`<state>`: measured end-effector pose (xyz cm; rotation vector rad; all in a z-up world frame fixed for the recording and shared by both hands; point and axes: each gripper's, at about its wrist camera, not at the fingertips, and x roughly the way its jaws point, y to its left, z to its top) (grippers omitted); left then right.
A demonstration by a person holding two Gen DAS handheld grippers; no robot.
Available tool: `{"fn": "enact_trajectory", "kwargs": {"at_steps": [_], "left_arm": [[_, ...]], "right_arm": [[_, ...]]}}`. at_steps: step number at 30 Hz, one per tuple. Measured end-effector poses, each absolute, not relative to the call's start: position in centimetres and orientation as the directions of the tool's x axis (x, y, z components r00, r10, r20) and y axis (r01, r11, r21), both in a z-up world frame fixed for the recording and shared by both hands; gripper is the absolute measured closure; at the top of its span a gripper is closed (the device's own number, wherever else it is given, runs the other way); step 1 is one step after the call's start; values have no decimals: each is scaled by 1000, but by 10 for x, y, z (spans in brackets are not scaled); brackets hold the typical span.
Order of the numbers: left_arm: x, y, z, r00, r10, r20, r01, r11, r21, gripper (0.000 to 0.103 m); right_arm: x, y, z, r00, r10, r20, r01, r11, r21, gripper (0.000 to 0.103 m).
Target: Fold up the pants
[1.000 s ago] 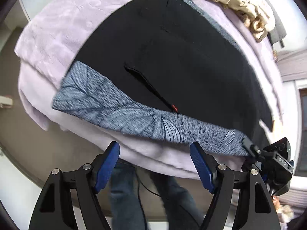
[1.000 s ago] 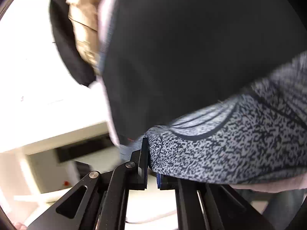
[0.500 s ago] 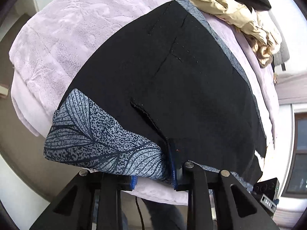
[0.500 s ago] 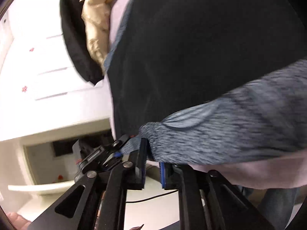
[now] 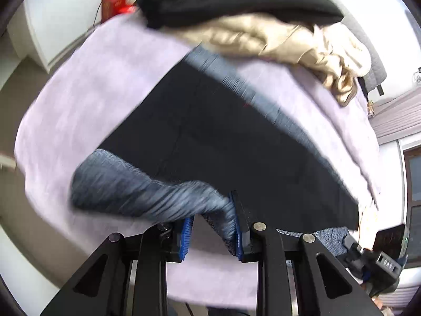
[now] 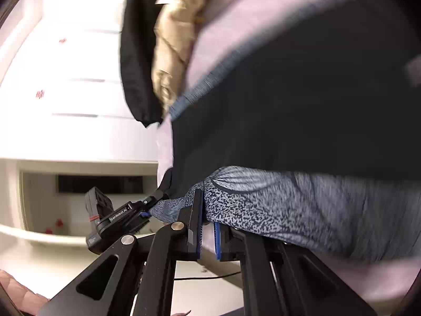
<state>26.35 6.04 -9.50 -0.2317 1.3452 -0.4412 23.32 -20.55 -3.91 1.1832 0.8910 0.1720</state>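
the black pants (image 5: 236, 142) lie spread on the lilac blanket (image 5: 92, 92); the left claw (image 5: 210, 226) pinches their grey patterned waistband (image 5: 136, 192), and the right claw (image 6: 208, 226) pinches the same band farther along.

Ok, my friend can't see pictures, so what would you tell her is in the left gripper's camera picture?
The left gripper is shut on the grey patterned waistband of black pants, which are spread on a lilac blanket. Behind them is a heap of tan and black clothes. The picture is blurry.
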Motion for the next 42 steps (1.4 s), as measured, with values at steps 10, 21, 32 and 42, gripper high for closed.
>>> {"fn": "enact_trajectory", "kwargs": {"at_steps": [10,21,32,42], "left_arm": [[396,-41,-141,366,-282,-887,258,946,-194,44],[391,-20,-120,403,-176,-898,259,963,-72,21],[366,-75,-152,353,-63,-933,348,935,69,21],[231,-133,-112,166,-210,-964,504,858,-100,21]], "right_arm": [[380,-313,-125,534,609,-586,384,443,810,92],[349,-305,-94,533,631,-564,274,501,821,47],[321,-342,-106,557,580,-595,350,485,801,51],[117,-406,-105,478,399,-783,520,590,618,40]]}}
